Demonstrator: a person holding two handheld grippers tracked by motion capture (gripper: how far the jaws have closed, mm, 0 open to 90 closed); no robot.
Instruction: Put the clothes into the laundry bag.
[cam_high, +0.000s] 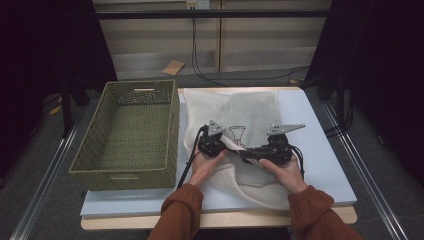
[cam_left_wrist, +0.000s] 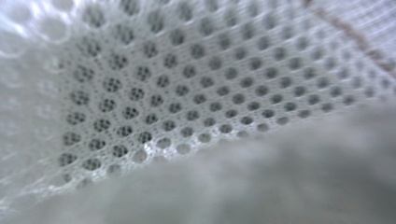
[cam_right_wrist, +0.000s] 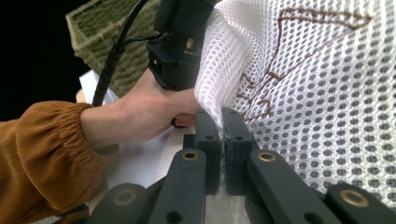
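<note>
White mesh bag (cam_high: 250, 117) lies spread on the desk (cam_high: 320, 150), directly ahead of and under both grippers; a brown outline drawing is stitched on its mesh face. Right gripper (cam_right_wrist: 220, 122): jaws pinched nearly together on a fold of the mesh, the fabric rising from between the pads and draping off to that gripper's right. Left gripper (cam_high: 212, 142): held in the left hand (cam_high: 205, 167), just beside the right gripper (cam_high: 267, 150), its front pushed into the bag's edge. Its own camera looks at mesh holes at very close range, blurred cloth across the lower part; jaws not visible there, but they appear narrowly closed, probably on the bag's fabric. Seen from the right gripper, the left hand sits just to its left, fingers close to the clamped fold, black cable trailing up. Woven green basket (cam_high: 132, 132) stands on the desk to the left of the left gripper, close to the bag's edge. Orange-brown sleeves (cam_high: 180, 210) on both forearms.
</note>
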